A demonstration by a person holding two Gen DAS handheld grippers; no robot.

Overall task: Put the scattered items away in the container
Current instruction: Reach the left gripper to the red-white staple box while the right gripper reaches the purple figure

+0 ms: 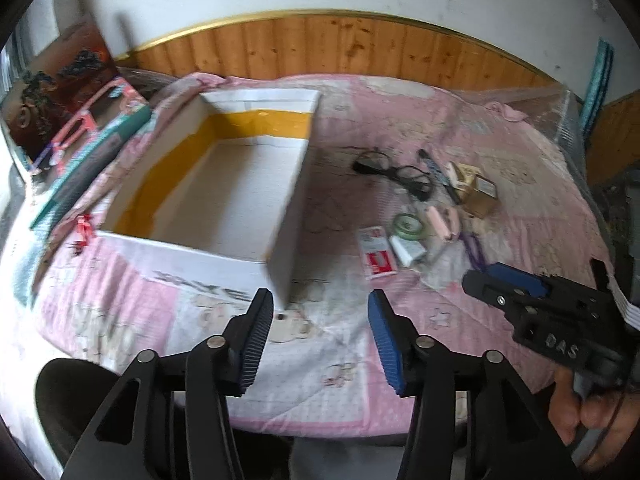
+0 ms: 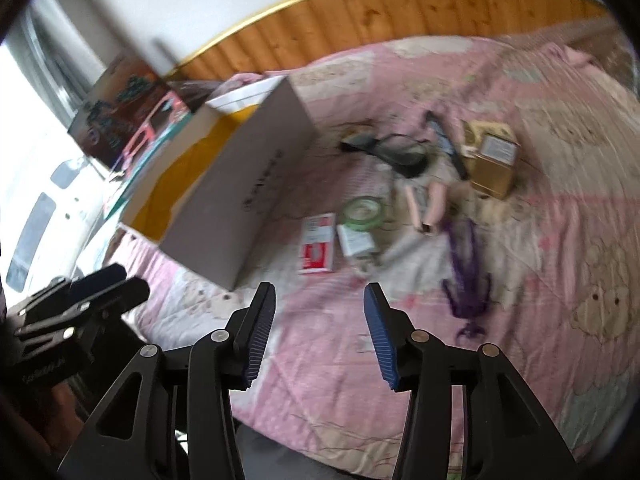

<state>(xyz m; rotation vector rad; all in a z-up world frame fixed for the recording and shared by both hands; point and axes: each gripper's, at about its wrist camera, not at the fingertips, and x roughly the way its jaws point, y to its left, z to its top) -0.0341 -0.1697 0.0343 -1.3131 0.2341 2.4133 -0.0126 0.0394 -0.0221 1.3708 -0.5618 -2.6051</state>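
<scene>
Currently you work over a bed covered with a pink patterned quilt point(image 1: 328, 380); every task item lies on it. Largest is the container, a white cardboard box point(image 1: 224, 184) with yellow tape inside, open at the top and standing on the left half of the quilt. Its visible floor is bare, so judge the task as not yet begun: nothing shows inside the box.

Left of the box, a printed toy package point(image 1: 80, 120) lies at the bed's edge; whether it belongs to the task you cannot tell.

Right of the box, clear of its wall, the scattered items form one loose cluster. By size:
- a gold carton point(image 2: 494, 160) at the far right of the cluster;
- black spectacles point(image 1: 400, 174) at the far side;
- a red-and-white packet point(image 2: 318, 248), the nearest to the box;
- a purple cord-like item point(image 2: 466, 276), nearest to you on the right;
- a green tape roll point(image 2: 364, 210), touching a small white box point(image 2: 354, 240);
- pink tube-shaped pieces point(image 2: 434, 204), blurred beyond further identification.

All of these remain to be moved.

Your left gripper point(image 1: 320, 332) hovers above the quilt near the box's front corner, fingers apart, holding nothing. Your right gripper point(image 2: 318, 326) hovers short of the cluster, fingers likewise apart and empty. Expect to start with the red-and-white packet, as it lies closest.
</scene>
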